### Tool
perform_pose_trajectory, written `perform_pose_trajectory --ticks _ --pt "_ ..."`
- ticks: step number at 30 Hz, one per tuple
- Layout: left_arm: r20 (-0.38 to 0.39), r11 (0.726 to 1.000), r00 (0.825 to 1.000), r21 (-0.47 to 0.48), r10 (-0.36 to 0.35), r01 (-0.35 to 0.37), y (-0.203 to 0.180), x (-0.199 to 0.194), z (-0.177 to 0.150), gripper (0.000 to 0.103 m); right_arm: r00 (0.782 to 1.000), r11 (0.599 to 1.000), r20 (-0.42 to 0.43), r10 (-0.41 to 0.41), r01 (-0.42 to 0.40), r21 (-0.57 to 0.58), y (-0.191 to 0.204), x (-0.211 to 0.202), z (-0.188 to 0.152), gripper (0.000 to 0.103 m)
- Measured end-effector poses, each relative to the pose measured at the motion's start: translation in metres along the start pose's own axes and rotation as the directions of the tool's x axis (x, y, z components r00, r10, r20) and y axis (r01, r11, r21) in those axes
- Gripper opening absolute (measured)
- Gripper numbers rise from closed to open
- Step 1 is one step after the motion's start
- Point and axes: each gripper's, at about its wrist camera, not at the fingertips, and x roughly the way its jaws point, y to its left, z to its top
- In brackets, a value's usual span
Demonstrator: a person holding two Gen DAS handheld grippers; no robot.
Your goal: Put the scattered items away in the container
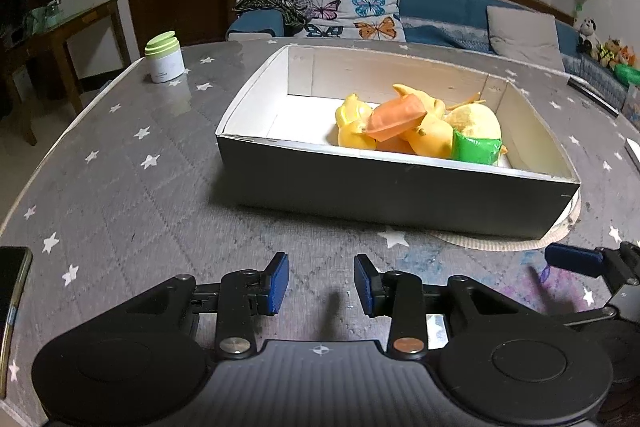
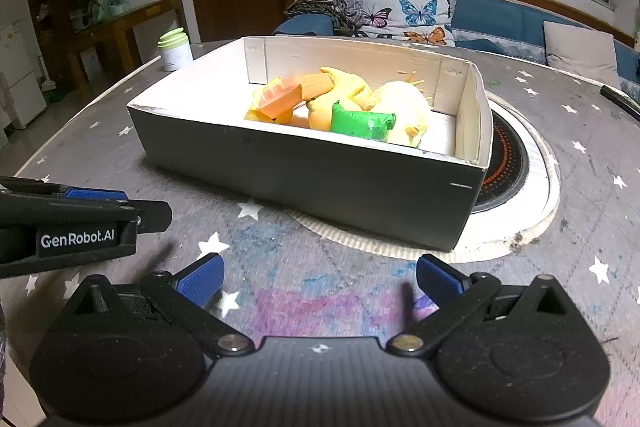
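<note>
**Both claws empty, toys gathered in the box**

We see the left claw [image 1: 321, 283] hanging low over the surface [image 1: 132, 195], its blue pads [image 1: 279, 281] standing apart with nothing between them. The right claw [image 2: 319, 281] hovers just beside it, spread wider still and equally empty. In the left wrist view the right claw's blue tip pokes in at the right edge; in the right wrist view the left claw's black body crosses the left edge.

Beyond both claws, on the grey star-patterned surface, we find the container [image 1: 400, 195], an open cardboard box with dark outer walls and white inner walls. It sits partly over a round pale mat [image 2: 540, 203] with a dark disc showing at the box's right side.

Inside the box, toward its right half, lie the items: yellow toy figures [image 1: 354, 131], an orange block [image 1: 396, 119] resting tilted on top of them, a green pouch [image 1: 476, 147] against the near wall, and a pale yellow fuzzy ball [image 1: 474, 119] behind it.

At the far left of the surface stands a white jar with a green lid [image 1: 164, 61], well apart from the box. A dark phone [image 1: 12, 279] lies at the near left edge. Farther off we see a blue sofa [image 1: 448, 11] with a butterfly-print cushion [image 1: 356, 7].
</note>
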Motion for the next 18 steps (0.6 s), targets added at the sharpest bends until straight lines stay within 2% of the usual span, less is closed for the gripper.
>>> perform_pose_trajectory --ticks 18 --pt "-0.014 0.999 1.0 0.041 -0.005 0.006 0.003 0.011 0.011 0.038 1.0 1.0 -0.023 -0.011 0.011 0.016 0.0 0.012 0.01 0.103"
